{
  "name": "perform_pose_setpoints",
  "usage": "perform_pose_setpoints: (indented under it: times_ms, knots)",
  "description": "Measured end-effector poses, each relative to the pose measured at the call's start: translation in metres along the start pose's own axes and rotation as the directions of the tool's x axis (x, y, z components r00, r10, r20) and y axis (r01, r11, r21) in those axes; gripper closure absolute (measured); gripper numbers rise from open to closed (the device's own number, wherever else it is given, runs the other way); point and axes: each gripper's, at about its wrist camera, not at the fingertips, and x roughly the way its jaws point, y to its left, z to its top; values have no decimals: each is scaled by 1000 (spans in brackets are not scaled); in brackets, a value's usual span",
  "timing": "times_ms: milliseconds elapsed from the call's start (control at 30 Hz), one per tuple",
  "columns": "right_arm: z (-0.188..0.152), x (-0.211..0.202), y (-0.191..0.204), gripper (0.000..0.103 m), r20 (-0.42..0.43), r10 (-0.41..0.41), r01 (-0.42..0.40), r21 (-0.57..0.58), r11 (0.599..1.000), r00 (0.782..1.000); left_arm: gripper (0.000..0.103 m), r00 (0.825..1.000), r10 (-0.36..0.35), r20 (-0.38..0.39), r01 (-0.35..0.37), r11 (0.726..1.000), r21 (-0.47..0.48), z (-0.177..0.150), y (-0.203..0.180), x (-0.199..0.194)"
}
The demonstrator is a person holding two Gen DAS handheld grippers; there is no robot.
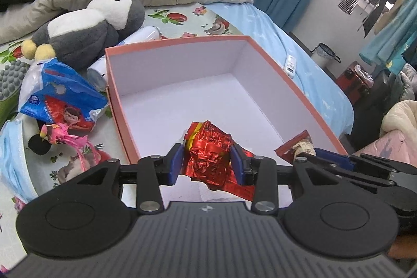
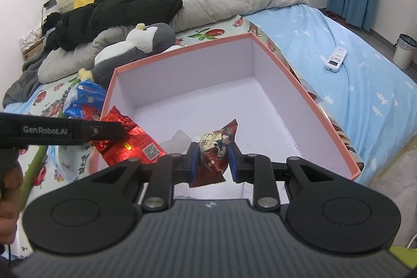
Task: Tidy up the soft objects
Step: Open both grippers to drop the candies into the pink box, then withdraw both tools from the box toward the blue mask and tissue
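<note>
My left gripper (image 1: 206, 160) pinches a crinkled red foil packet (image 1: 208, 147) and my right gripper (image 2: 211, 160) a patterned snack packet (image 2: 215, 147), both above the near end of the open pink box (image 2: 299, 85). I should lower each past the rim, then release gently so neither bounces out.

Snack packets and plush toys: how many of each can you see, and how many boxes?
Snack packets: 2, a red foil packet and a patterned snack packet
Plush toys: 1, the penguin plush
Boxes: 1, the pink box
Total: 4
</note>
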Motion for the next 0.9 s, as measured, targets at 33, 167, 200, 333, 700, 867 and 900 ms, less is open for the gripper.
perform_pose_setpoints:
  times_ms: [33,167,200,333,700,867,900]
  knots:
    - [0,-1,0,74,-2,2,-2,-4,1000,1000,54,1000,8,-3,-8,1000,-2,0,0,-1]
    - [-1,-1,-3,70,-7,-3,3,3,1000,1000,51,1000,-2,19,2,1000,-1,-4,2,-10]
    - [-1,-2,-3,70,-4,-3,3,6,1000,1000,50,1000,1,24,-1,1000,5,-5,1,-13]
    - [-4,-7,-4,70,9,7,-8,15,1000,1000,50,998,20,66,-23,999,37,-13,-3,-31]
    - [-25,-49,14,70,108,54,-55,14,998,993,50,976,9,220,-28,996,85,-50,-20,-98]
    - [-39,-66,23,70,149,80,-82,3,997,986,50,960,16,279,-39,996,77,-73,-22,-122]
    - [-42,-68,25,70,153,77,-78,2,997,985,50,957,18,290,-38,997,65,-77,-20,-128]
